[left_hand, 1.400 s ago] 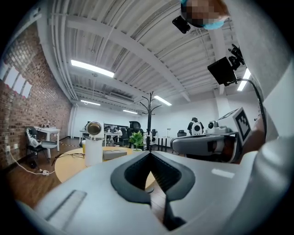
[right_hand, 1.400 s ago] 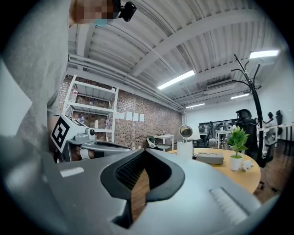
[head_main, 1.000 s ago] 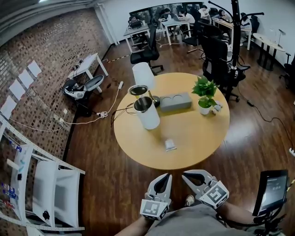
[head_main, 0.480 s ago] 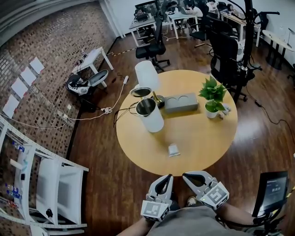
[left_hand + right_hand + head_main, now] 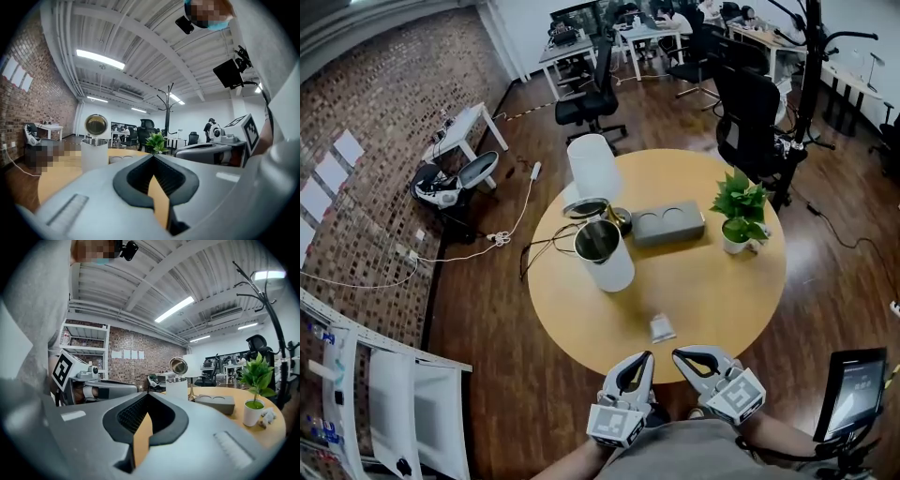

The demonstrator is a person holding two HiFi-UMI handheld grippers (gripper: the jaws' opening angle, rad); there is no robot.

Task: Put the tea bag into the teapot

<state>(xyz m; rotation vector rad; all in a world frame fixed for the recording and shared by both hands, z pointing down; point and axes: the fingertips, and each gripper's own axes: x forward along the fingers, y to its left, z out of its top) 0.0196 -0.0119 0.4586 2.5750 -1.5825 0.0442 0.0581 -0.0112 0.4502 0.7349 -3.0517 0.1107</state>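
Jaws of the left gripper (image 5: 641, 360) and right gripper (image 5: 680, 356) are closed, empty, short of the round table (image 5: 727, 305); the tea bag (image 5: 662, 327) lies near its front edge, apart from the open-lidded teapot (image 5: 605, 255).

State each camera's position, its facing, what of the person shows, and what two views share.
Head view: on the person's head, facing steeply down onto the round table, teapot and tea bag; left tongs, right tongs and grey-clad torso show below.
Left gripper view: on the left tongs, facing low across the table along shut jaws; grey clothing fills the right.
Right gripper view: on the right tongs, facing likewise along shut jaws; grey clothing fills the left.
Shared: both gripper views see the teapot and potted plant.
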